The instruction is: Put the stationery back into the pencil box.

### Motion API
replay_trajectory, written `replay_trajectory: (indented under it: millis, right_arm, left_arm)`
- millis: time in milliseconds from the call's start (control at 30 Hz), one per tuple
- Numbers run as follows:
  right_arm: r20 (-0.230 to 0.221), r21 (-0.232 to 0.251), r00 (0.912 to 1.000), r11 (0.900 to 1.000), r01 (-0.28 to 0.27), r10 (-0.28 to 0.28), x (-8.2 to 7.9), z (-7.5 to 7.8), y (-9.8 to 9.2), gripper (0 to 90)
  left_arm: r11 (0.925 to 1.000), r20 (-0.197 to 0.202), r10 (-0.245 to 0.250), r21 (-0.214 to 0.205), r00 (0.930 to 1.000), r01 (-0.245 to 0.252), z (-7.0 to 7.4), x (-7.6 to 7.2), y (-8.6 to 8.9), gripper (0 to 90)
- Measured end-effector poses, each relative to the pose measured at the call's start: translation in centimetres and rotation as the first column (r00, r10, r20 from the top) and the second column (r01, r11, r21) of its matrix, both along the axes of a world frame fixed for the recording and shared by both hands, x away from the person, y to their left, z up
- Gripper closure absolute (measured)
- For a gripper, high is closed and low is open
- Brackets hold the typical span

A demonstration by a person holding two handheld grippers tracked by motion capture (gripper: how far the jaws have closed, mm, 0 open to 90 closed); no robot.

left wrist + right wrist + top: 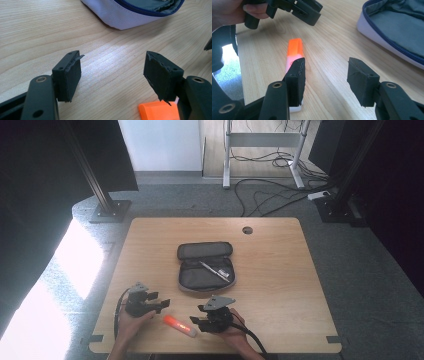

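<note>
We find the highlighter (pixel 180 325) lying loose on the near table edge (pixel 280 330) between the left gripper (pixel 161 304) and right gripper (pixel 196 322) — both agape, gripping nothing — while the open pencil case (pixel 205 265) beyond holds one pen (pixel 215 270), so packing remains.

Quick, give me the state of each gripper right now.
Left gripper: open, holding nothing.
Right gripper: open, holding nothing; the highlighter lies beside its left jaw.
</note>
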State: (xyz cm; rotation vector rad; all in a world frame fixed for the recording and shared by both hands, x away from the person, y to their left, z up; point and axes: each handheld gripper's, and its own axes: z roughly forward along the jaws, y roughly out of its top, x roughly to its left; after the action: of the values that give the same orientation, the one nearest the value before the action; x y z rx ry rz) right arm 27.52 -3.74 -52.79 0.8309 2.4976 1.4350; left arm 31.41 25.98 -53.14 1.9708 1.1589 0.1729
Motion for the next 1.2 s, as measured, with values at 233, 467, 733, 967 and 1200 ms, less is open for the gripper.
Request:
replay_trajectory:
  millis: [233, 467, 733, 967, 1200]
  right_arm:
    - [-0.009, -0.007, 0.9999, 0.9999, -0.014, 0.014, -0.2, -0.2, 0.7, 47.9]
    - [-0.017, -0.012, 0.9992, 0.9993, -0.035, 0.035, -0.5, -0.5, 1.6, 47.9]
    - [-0.03, -0.025, 0.9979, 0.998, -0.059, 0.058, -1.0, -0.8, 2.7, 47.9]
    - [-0.034, -0.053, 0.997, 0.996, -0.072, 0.07, -1.2, -1.2, 3.5, 47.9]
    - [-0.033, -0.086, 0.9957, 0.9923, -0.09, 0.087, -1.5, -1.6, 4.6, 48.0]
  left_arm:
    - [1.0, 0.0, -0.003, 0.001, 1.0, 0.003, 0.0, 0.0, 0.0, 30.6]
    - [1.0, -0.002, -0.002, 0.002, 1.0, 0.003, 0.0, 0.0, 0.0, 30.6]
    - [1.0, -0.001, -0.002, 0.001, 1.0, 0.002, 0.0, 0.0, 0.0, 30.6]
    - [1.0, -0.001, -0.002, 0.001, 1.0, 0.002, 0.0, 0.0, 0.0, 30.6]
    - [1.0, -0.001, -0.004, 0.004, 1.0, 0.004, 0.0, 0.0, -0.1, 30.6]
